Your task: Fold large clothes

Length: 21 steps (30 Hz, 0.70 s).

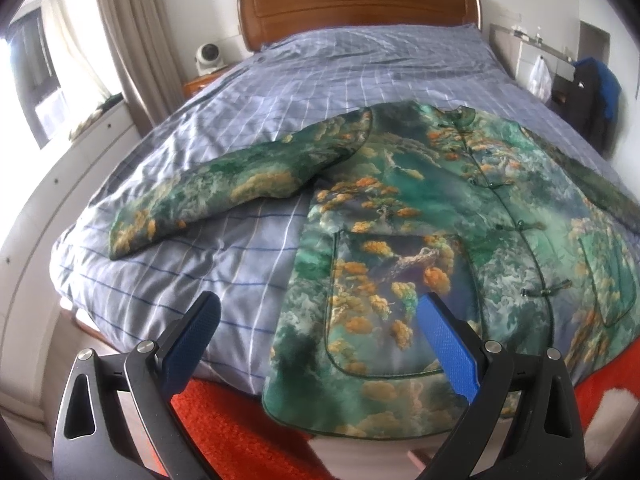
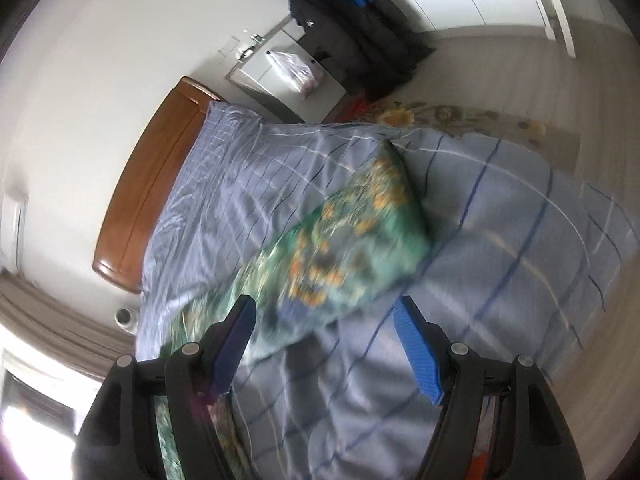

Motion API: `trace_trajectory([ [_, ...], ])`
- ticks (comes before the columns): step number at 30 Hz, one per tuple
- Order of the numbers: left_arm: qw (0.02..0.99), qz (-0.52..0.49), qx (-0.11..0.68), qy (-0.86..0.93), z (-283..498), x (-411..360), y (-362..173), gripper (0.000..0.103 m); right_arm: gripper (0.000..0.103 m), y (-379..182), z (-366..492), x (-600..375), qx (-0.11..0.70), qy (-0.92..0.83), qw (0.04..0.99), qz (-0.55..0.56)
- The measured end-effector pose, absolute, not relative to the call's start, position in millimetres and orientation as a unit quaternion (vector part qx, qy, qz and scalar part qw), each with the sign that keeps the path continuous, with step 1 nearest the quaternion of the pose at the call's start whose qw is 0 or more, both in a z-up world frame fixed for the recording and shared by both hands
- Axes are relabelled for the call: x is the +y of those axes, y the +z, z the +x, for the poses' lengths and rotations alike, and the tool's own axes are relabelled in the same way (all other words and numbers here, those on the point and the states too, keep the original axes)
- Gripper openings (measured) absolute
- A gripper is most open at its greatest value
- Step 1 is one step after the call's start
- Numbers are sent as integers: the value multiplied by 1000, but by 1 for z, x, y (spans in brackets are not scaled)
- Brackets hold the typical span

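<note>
A green padded jacket printed with orange and white clouds [image 1: 420,208] lies front-up and buttoned on the blue checked quilt [image 1: 280,92] of a wooden-headboard bed [image 1: 356,0], one sleeve stretched out to the left and its hem hanging over the foot edge. The left gripper [image 1: 320,344] tilts downward over that hem corner, its blue-padded fingers [image 1: 448,352] apart and empty. The right gripper [image 2: 324,344], rolled sideways, hovers above the blurred other sleeve, fingers apart, holding nothing.
</note>
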<state>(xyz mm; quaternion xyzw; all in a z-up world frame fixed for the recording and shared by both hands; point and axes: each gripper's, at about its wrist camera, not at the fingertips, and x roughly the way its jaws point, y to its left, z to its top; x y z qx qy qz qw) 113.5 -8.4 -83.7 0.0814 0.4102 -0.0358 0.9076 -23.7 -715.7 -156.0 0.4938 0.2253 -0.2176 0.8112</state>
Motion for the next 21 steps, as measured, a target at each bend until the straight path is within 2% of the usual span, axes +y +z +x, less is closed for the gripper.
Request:
trace_trajectory([
  [9,907,90,411,-34,115,-15,-82,99,70,-197,6,-755,239,-249,768,540],
  [11,906,92,413,-34,115,-16,-83,99,67,-200,12,-762,233,-261,768,536],
  [12,905,91,414,-34,116,-16,-84,99,57,-202,15,-765,236,-266,767,534],
  [13,905,90,415,-33,116,-17,-84,99,37,-203,19,-767,244,-273,765,530],
  [14,905,88,416,-32,117,-17,-84,99,25,-204,22,-770,256,-286,763,521],
  [15,906,84,414,-33,116,-16,-83,99,19,-202,25,-771,260,-291,762,516],
  [18,909,71,409,-40,113,-14,-82,99,13,-167,37,-763,251,-300,781,487],
  [21,907,62,412,-50,113,-13,-87,99,13,-95,70,-735,237,-267,837,415],
])
